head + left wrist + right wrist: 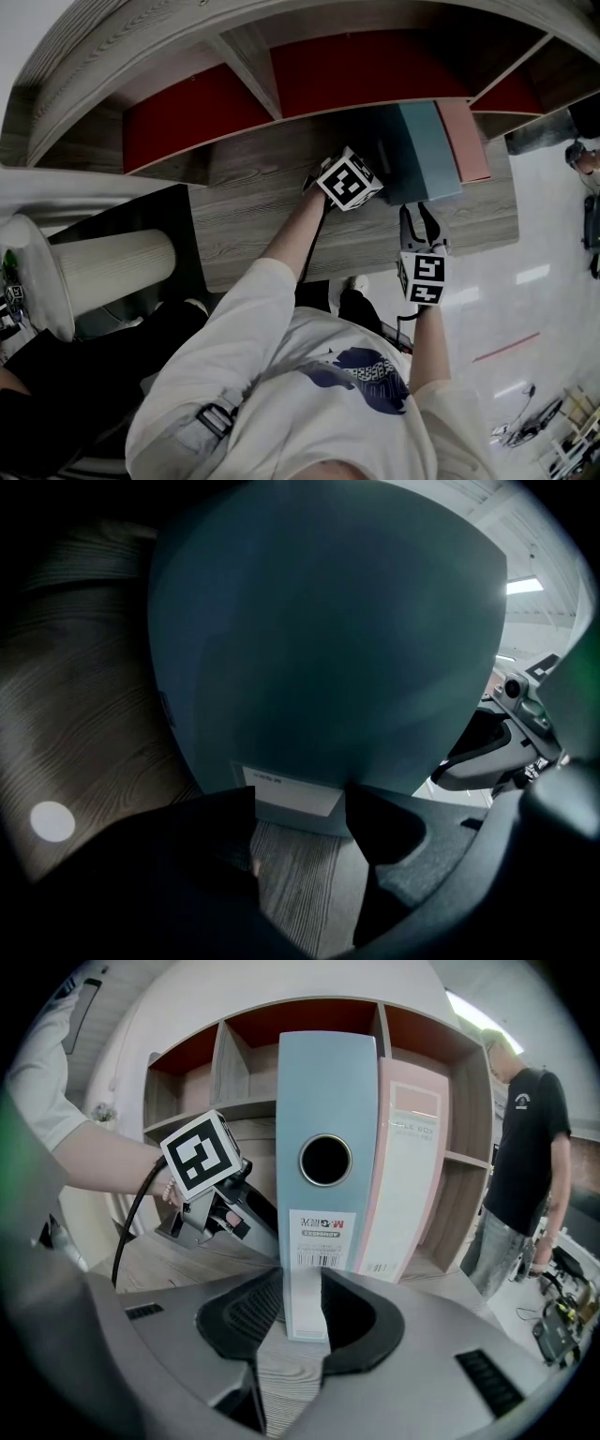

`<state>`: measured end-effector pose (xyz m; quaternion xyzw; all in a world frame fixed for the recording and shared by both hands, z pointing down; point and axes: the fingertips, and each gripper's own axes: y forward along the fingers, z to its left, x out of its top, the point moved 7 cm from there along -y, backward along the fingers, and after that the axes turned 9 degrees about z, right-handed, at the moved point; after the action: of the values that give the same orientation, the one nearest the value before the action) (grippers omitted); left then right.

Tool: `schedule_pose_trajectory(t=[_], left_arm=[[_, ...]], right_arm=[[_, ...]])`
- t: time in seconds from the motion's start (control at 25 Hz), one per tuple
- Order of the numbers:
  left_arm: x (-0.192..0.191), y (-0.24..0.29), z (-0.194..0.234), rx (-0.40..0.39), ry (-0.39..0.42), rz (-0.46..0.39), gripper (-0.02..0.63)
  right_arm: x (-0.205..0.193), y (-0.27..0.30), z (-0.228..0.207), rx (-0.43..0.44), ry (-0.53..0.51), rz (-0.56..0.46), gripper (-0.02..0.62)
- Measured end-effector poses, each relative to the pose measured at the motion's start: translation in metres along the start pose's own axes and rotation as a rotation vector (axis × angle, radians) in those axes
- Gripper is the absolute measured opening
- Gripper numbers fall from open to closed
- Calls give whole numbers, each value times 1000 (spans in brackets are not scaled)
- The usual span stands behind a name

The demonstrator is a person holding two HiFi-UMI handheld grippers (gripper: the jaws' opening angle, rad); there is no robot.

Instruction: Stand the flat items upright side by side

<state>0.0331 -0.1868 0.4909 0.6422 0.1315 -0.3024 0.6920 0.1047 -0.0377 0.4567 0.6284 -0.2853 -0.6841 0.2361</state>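
Observation:
A blue binder (326, 1147) stands upright on the wooden desk (253, 216), its spine facing the right gripper view. A pink binder (412, 1176) stands upright against its right side. My right gripper (302, 1307) is shut on the foot of the blue binder's spine. In the head view the blue binder (422, 150) and pink binder (464, 141) stand at the desk's right end, with the right gripper (419, 211) just in front. My left gripper (300, 822) is open, its tips at the blue binder's broad left face (328, 639), nothing between them.
Wooden shelf compartments with red backs (197, 112) rise behind the desk. A person in a dark shirt (530, 1157) stands at the right. A white ribbed cylinder (112, 267) lies at the left. The desk's right edge (514, 225) drops to a pale floor.

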Motion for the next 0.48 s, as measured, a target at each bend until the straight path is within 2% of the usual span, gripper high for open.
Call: schedule_pose_trajectory(t=[0.48], left_arm=[[4, 4, 15, 15, -21, -19, 287]], right_arm=[[9, 15, -5, 5, -8, 1, 124]])
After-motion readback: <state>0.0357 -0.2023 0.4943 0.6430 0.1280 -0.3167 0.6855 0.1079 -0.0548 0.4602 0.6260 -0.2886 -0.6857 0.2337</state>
